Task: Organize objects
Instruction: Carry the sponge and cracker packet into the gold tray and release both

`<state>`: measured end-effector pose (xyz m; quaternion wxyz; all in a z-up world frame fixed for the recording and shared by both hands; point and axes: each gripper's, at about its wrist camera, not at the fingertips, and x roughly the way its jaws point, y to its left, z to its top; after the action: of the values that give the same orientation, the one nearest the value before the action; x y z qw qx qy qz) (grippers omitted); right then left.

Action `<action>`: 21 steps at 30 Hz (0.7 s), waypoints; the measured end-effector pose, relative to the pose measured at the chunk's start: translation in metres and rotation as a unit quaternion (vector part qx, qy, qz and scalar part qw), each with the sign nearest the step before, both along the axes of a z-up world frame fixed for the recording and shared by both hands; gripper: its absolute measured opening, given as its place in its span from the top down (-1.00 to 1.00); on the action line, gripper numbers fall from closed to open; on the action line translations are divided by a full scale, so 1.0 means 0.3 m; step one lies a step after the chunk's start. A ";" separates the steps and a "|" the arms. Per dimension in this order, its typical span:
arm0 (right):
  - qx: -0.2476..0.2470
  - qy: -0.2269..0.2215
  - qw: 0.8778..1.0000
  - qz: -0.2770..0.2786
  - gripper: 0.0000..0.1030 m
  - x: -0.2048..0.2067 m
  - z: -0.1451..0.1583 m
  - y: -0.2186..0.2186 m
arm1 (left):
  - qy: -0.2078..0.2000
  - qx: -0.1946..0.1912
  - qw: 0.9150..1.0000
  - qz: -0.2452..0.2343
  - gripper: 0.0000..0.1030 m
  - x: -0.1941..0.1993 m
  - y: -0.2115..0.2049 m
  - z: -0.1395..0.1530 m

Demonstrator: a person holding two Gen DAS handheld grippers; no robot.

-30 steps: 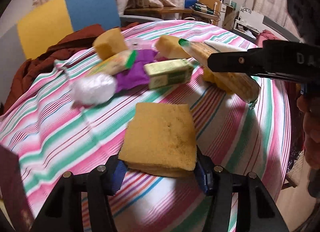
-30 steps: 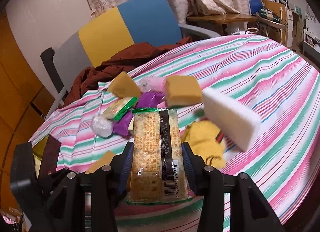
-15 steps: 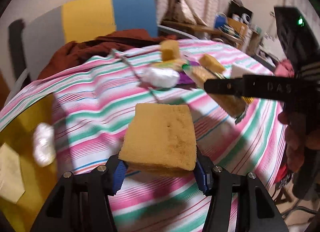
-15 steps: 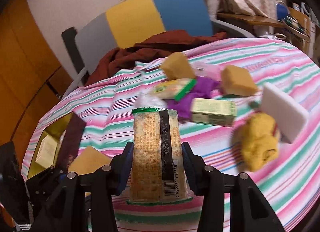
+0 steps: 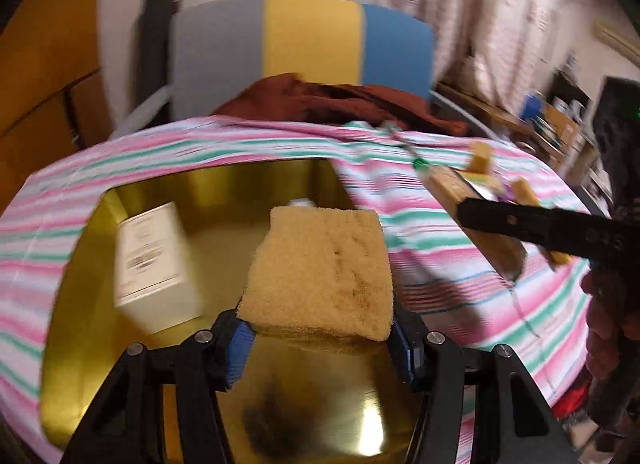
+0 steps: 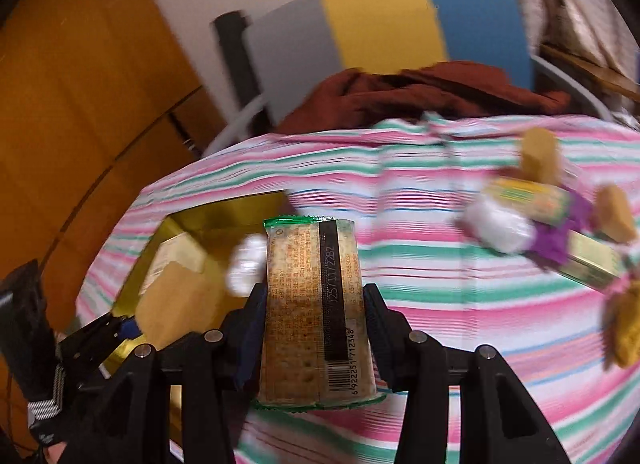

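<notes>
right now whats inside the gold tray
A white rectangular box lies in the shiny gold tray, with a small white wrapped lump near it. The tan sponge held over the tray covers part of the tray floor, so anything there is hidden.

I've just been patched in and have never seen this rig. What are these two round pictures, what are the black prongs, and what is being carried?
No robot here: a person holds a two-finger tool in each hand, with a fisheye camera on each looking along its fingers. In the left view, the left gripper clamps a tan square sponge above a shiny gold tray that holds a white box. In the right view, the right gripper clamps a clear-wrapped cracker packet. Both are over a table with a pink, green and white striped cloth, where more sponges and packets lie in a blurred cluster.
</notes>
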<state>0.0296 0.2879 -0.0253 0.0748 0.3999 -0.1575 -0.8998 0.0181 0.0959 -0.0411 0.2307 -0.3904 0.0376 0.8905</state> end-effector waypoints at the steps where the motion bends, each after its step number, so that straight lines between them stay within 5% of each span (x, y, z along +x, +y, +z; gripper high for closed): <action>1: 0.002 -0.001 1.000 0.014 0.08 -0.015 0.001 -0.040 | -0.004 0.001 1.000 0.018 -0.14 -0.009 -0.047 -0.004; 11: 0.005 -0.031 0.995 0.090 0.07 -0.195 -0.048 -0.346 | -0.013 -0.006 0.985 0.169 -0.14 -0.106 -0.409 -0.041; 21: 0.002 -0.020 0.999 0.049 0.04 -0.204 -0.018 -0.334 | -0.025 -0.041 0.983 0.178 -0.15 -0.191 -0.439 -0.085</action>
<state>-0.0318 0.1877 -0.0308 0.1147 0.4250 -0.1373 -0.8873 -0.0391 -0.0358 -0.0667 0.0529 -0.4224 -0.0015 0.9049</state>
